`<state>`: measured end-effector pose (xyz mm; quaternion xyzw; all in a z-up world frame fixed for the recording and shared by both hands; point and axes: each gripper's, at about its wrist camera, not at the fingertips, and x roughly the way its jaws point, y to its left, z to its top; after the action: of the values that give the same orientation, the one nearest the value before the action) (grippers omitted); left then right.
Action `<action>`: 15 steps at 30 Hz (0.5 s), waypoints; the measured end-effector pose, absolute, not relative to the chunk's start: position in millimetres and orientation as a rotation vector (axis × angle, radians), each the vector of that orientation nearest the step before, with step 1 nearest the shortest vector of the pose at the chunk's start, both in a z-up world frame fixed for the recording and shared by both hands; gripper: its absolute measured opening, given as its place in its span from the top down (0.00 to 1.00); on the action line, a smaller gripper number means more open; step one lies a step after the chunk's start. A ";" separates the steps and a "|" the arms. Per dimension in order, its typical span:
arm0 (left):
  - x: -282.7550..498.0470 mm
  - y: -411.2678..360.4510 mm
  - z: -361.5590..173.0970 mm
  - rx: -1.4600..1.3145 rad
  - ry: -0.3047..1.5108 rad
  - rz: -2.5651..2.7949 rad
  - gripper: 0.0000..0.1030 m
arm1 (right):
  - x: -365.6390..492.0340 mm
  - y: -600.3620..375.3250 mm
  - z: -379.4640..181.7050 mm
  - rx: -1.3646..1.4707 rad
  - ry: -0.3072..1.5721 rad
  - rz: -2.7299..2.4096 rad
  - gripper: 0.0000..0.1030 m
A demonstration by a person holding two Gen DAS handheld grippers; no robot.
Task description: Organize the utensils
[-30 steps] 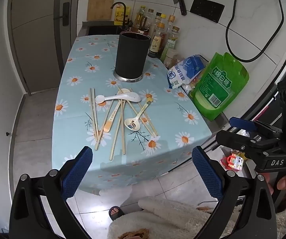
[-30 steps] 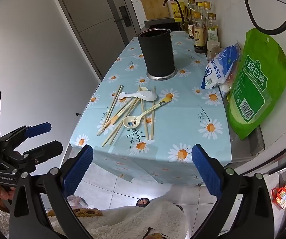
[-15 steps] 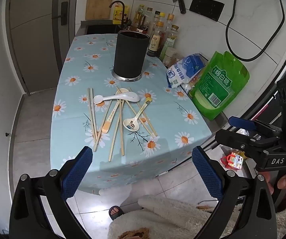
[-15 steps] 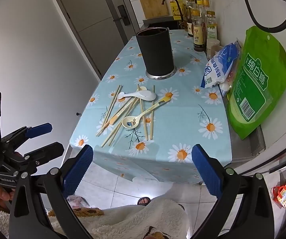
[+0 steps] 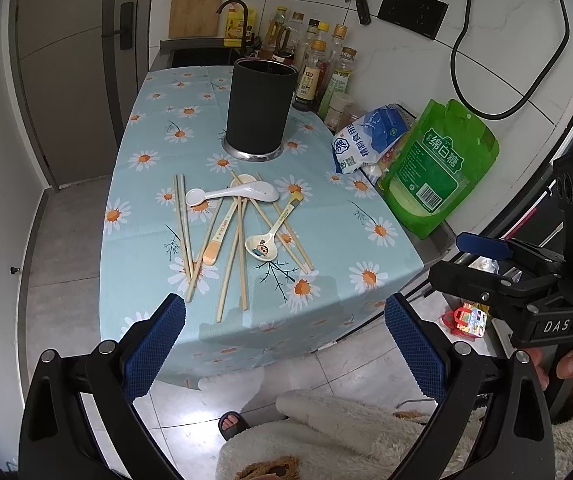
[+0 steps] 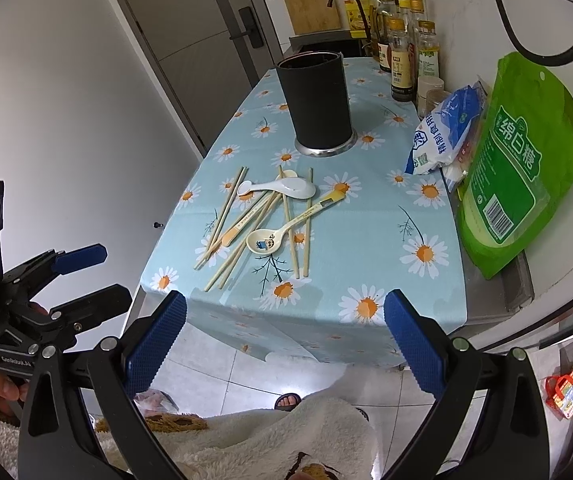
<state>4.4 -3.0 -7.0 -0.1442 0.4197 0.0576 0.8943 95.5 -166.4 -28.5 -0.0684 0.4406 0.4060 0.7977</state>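
Chopsticks (image 5: 240, 248): several loose wooden sticks, lying crossed and fanned in a heap on the near half of the table, tips pointing toward the near edge.
White spoon (image 5: 232, 194): ceramic, lying across the far end of the heap, resting on the chopsticks.
Cartoon spoon (image 5: 264, 246): cream with a printed bowl and a yellow handle end, lying among the chopsticks at the heap's right side.
Orange-tipped spoon (image 5: 216, 240): slim, pale handle with lettering, lying lengthwise in the heap to the left of the cartoon spoon.
Holder (image 5: 260, 110): black cylinder on a metal base ring, upright, just beyond the heap; contents cannot be told.
Table (image 5: 350, 240): covered by a light blue cloth printed with daisies, which hangs over the near edge.
Left gripper (image 5: 282, 346): held off the near edge of the table, jaws wide apart, holding nothing.
Right gripper (image 6: 284, 342): likewise off the near edge, jaws wide apart, holding nothing.
Green bag (image 5: 440, 168): standing at the table's right edge against the wall.
Blue and white bag (image 5: 366, 140): leaning beside the green bag, toward the holder.
Bottles (image 5: 318, 68): a cluster of condiment bottles behind the holder, by the wall.
Cutting board (image 5: 196, 6): propped upright behind the sink.
Person: fleece garment and a sandalled foot visible below the grippers.
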 end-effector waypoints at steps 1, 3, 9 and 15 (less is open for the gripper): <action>4.1 -3.0 -6.9 -0.300 0.871 0.118 0.06 | 95.4 -166.3 -28.8 -0.144 0.948 0.874 0.05; 3.5 -3.1 -6.4 -0.297 0.867 0.117 0.06 | 95.8 -165.7 -29.5 -0.148 0.953 0.874 0.05; 3.7 -2.8 -6.4 -0.297 0.870 0.116 0.06 | 97.6 -167.4 -29.3 -0.142 0.958 0.872 0.05; 4.9 -3.9 -6.9 -0.297 0.876 0.114 0.06 | 97.3 -168.0 -29.6 -0.138 0.961 0.867 0.05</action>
<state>4.9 -3.9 -6.9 -0.1430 0.4223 0.0550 0.8934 97.3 -168.0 -29.6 -0.0642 0.4473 0.4036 0.7956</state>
